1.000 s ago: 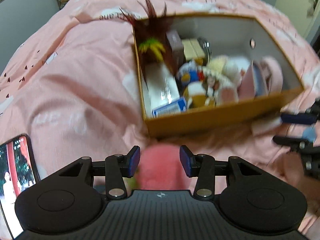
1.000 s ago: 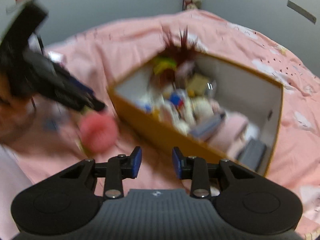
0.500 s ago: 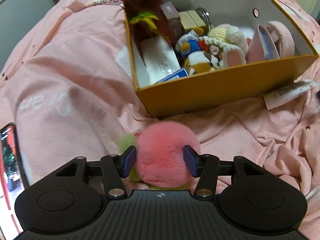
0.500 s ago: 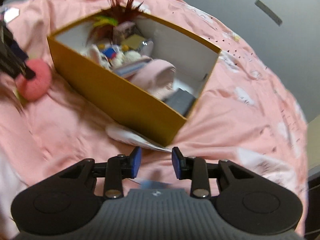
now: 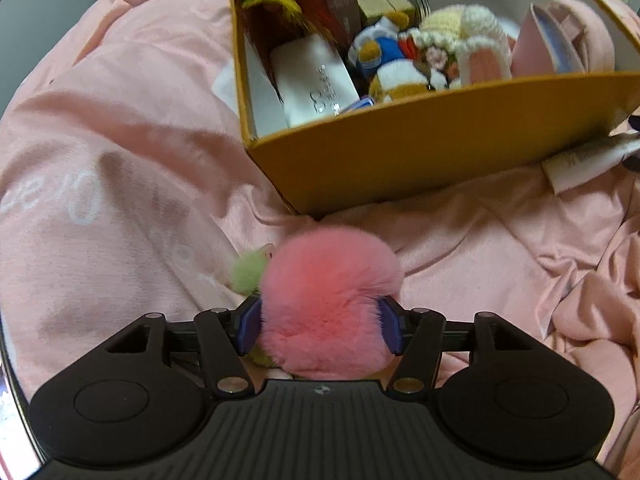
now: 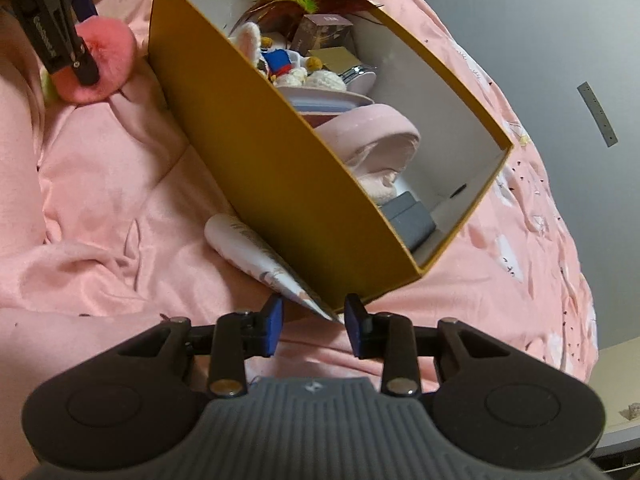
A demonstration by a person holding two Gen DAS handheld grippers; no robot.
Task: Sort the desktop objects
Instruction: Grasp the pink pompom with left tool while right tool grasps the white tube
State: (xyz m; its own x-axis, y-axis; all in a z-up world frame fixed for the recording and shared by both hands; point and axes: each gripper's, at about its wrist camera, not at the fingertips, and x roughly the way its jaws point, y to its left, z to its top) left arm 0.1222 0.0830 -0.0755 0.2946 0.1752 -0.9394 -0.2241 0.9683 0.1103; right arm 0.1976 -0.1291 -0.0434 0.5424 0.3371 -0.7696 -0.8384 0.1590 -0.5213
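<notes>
Left wrist view: the left tool (image 5: 320, 330) points steeply down at the bed (image 5: 120, 200). Its jaws have just been opening, and the pink pompom (image 5: 330, 300) sits between the blue pads, its fur brushing both, with a green tuft (image 5: 248, 270) at its left. Ahead stands the yellow box (image 5: 420, 160), filled with toys.

Right wrist view: the right tool (image 6: 314, 326) has its jaws partly apart, just been narrowing; the tip of a pale paper packet (image 6: 260, 264) reaches between them, unpinched. The box (image 6: 280, 180) is directly ahead, the pompom (image 6: 104, 68) far ahead-left under the left tool (image 6: 82, 70).
</notes>
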